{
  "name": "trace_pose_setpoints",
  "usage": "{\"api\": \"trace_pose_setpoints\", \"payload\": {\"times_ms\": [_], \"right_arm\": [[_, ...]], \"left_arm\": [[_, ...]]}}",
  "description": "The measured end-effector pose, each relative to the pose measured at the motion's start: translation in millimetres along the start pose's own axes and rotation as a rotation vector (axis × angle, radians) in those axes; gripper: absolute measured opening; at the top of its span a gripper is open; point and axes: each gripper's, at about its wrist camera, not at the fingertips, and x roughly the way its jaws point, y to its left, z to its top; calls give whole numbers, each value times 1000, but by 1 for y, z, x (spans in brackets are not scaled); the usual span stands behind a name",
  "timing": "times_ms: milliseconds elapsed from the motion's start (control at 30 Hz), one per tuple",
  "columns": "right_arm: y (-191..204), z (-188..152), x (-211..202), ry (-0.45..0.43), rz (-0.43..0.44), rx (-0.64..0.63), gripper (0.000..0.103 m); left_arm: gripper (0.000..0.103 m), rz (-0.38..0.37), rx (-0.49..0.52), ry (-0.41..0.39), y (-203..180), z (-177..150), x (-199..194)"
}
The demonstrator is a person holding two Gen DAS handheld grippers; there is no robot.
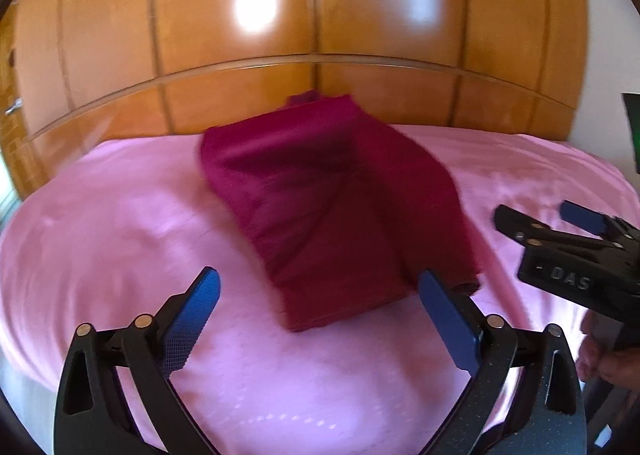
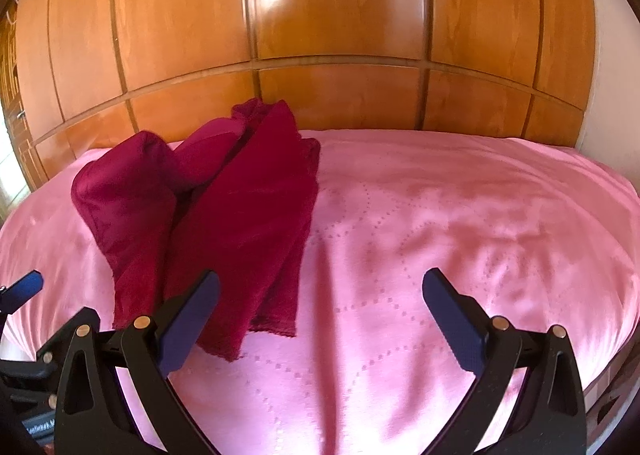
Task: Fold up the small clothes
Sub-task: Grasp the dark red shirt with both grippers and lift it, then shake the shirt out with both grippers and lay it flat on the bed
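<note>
Maroon garment [image 1: 332,207] (blurred, half-folded) on pink bedspread [image 1: 120,223], both grippers' fingers [image 1: 192,319] apart, empty.

The dark red garment [image 2: 224,215] looks like soft, matt, slightly fuzzy cloth. The pink bedspread [image 2: 440,235] has a faint sheen with stitched dotted lines. Far behind, wooden panels [image 2: 340,15] shine glossy and lacquered. Blue gripper pads [image 1: 192,319] look textured; their black frames, matt plastic.

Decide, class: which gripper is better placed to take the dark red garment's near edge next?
Left, probably. The garment lies centred ahead of the open left gripper; it sits off to the side of the right gripper.
</note>
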Motion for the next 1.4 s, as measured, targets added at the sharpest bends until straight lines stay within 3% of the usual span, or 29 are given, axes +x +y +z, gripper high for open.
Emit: {"api": "trace_pose_setpoints", "payload": {"times_ms": [133, 267, 433, 600, 633, 667, 700, 733, 767, 833, 933, 1167, 1400], "right_arm": [[-7, 8, 9, 30, 31, 21, 100], [-10, 23, 25, 63, 80, 63, 95], [-10, 40, 65, 136, 122, 99, 81], [-7, 51, 107, 213, 191, 133, 68], [-5, 52, 113, 223, 209, 133, 61], [-1, 54, 118, 229, 224, 121, 51], [3, 56, 122, 234, 233, 103, 46], [7, 58, 125, 235, 235, 85, 37], [11, 61, 125, 228, 244, 54, 22], [14, 67, 120, 201, 235, -2, 11], [7, 75, 111, 166, 245, -18, 9], [-42, 108, 98, 78, 138, 0, 9], [-105, 136, 143, 92, -57, 32, 9]], "left_arm": [[91, -37, 34, 18, -9, 10, 16], [87, -61, -40, 56, 1, 30, 35], [87, 35, -64, 12, 5, 63, 46], [87, 166, 1, -21, -2, 88, 71], [87, 173, 7, -13, -1, 91, 78], [80, 178, 8, -6, 1, 93, 85], [52, 168, 9, 7, 5, 95, 93], [38, 158, 10, 35, 9, 96, 101], [15, 139, 0, 64, 15, 96, 106], [10, 76, -53, 88, 31, 98, 109], [8, 43, -110, 70, 57, 105, 99], [8, 1, -311, 45, 146, 126, 80], [8, 144, -454, 65, 244, 143, 102]]}}
